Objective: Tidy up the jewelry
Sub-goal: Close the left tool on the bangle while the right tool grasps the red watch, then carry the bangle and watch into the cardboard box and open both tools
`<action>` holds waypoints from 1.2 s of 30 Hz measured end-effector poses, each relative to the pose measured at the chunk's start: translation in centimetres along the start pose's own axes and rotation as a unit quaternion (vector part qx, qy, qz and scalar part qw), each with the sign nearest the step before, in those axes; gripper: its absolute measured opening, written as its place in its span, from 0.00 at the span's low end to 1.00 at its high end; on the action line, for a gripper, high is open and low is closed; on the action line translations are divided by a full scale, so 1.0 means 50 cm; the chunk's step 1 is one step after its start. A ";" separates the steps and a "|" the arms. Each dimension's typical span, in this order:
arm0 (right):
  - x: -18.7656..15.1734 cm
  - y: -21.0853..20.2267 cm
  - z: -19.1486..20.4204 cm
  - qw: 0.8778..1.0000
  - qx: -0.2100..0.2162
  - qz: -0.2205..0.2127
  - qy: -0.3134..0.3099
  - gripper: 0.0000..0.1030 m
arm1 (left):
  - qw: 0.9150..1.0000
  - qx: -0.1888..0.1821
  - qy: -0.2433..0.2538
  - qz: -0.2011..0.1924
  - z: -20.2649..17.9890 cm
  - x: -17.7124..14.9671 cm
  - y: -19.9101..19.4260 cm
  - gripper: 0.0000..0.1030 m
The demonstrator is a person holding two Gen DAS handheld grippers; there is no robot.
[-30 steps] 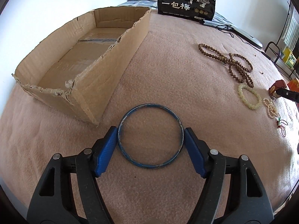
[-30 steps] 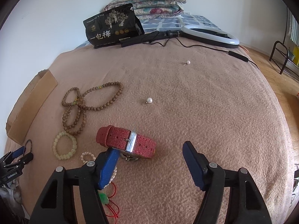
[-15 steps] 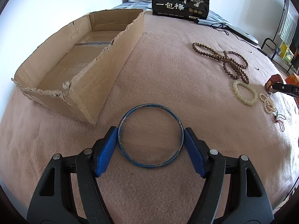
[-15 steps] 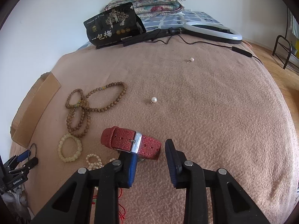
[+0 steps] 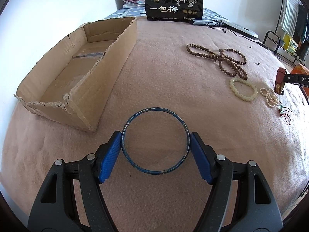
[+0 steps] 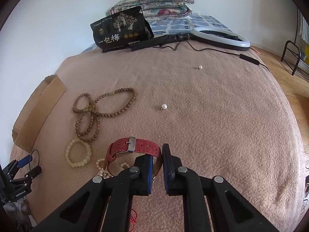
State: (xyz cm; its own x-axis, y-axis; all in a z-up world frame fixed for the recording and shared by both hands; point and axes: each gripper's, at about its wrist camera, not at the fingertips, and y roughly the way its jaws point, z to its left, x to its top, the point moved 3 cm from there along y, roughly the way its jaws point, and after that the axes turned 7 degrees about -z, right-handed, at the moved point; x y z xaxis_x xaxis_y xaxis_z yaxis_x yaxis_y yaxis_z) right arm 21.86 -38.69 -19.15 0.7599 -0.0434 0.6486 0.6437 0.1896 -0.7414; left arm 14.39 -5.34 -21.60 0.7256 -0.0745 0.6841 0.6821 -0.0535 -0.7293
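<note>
My left gripper (image 5: 155, 147) is shut on a blue bangle (image 5: 154, 172) and holds it above the pink blanket, just right of the open cardboard box (image 5: 58, 73). My right gripper (image 6: 157, 154) is shut on a red watch strap (image 6: 139, 147) and holds it lifted off the blanket; the strap also shows in the left wrist view (image 5: 279, 79). Brown bead strands (image 6: 92, 112), a pale green bead bracelet (image 6: 78, 152) and a small pearl bracelet (image 6: 102, 166) lie left of the strap. Two loose pearl earrings (image 6: 163, 106) (image 6: 199, 67) lie further out.
A black snack bag (image 6: 119, 32) stands at the far end, with a ring light (image 6: 220, 38) and its cable beside it. Folded quilts (image 6: 154, 2) lie behind. A metal rack (image 6: 293, 56) stands on the wooden floor to the right.
My right gripper closed on the red watch strap and lifted it. My left gripper, holding the bangle, rose and drew back a little from the box.
</note>
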 end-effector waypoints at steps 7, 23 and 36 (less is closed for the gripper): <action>0.001 -0.027 0.011 1.000 0.001 -0.008 -0.002 0.06 | 1.000 -0.003 0.001 -0.012 0.005 0.006 -0.023 0.71; 0.056 -0.109 0.116 0.998 0.024 -0.039 -0.041 0.06 | 0.998 -0.012 -0.021 -0.058 0.049 0.045 -0.110 0.71; 0.129 -0.129 0.265 0.993 0.064 -0.055 -0.082 0.06 | 0.995 0.005 -0.049 -0.088 0.139 0.095 -0.153 0.71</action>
State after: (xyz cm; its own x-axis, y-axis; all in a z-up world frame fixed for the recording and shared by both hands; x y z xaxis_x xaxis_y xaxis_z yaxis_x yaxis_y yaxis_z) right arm 21.41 -27.19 -7.90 0.6545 0.0870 0.7510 0.6965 0.3170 -0.6437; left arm 13.24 1.63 -12.69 0.5996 0.0335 0.7996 0.8001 -0.0469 -0.5980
